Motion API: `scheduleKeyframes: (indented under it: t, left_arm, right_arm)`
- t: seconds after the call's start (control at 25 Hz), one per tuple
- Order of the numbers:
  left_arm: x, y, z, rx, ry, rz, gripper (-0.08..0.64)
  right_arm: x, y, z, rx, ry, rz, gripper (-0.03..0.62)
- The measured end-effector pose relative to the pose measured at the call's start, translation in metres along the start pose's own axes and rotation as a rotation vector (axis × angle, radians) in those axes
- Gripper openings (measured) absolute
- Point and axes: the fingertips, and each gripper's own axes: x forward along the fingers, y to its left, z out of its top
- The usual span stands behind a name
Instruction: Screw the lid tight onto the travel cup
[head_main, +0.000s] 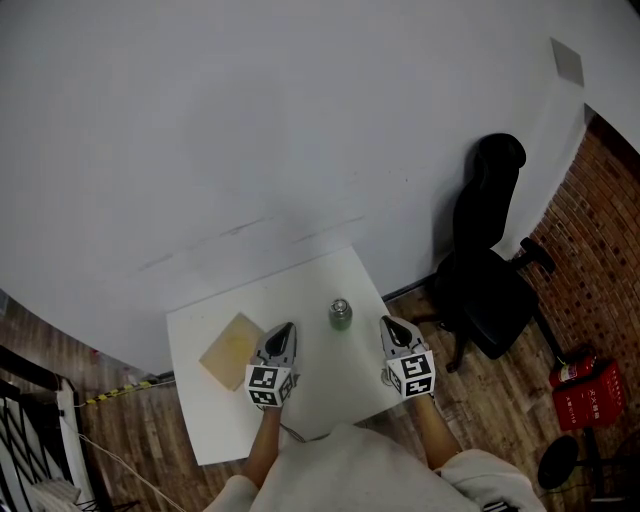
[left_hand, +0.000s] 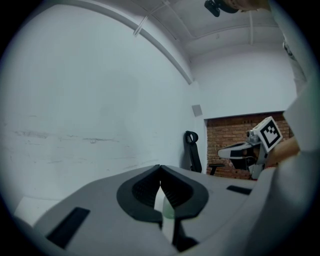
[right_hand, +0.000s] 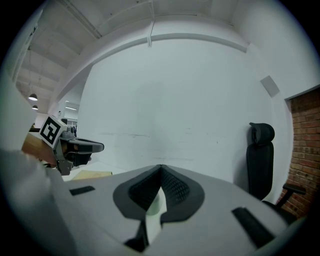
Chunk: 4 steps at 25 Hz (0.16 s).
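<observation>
Both grippers were held low over the white table, their tips aimed toward the wall. The left gripper had its jaws pressed together with nothing between them. The right gripper was likewise closed and empty. The travel cup stood upright on the table between the two, just ahead of their tips and touched by neither. A greyish top showed on it, though how firmly it sat could not be told. A tan board lay flat just left of the left gripper. Beyond the right gripper, off the table's far side, a black office chair stood before a brick wall.
</observation>
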Motion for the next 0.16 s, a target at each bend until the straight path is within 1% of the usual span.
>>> scheduleKeyframes:
  t: [0.16]
  left_arm:
    - [0.0001,-0.0006,-0.0009,0.004,0.005,0.006,0.008]
  right_arm:
    - [-0.0008,0.0011,-0.0009,-0.002,0.003,0.004,-0.002]
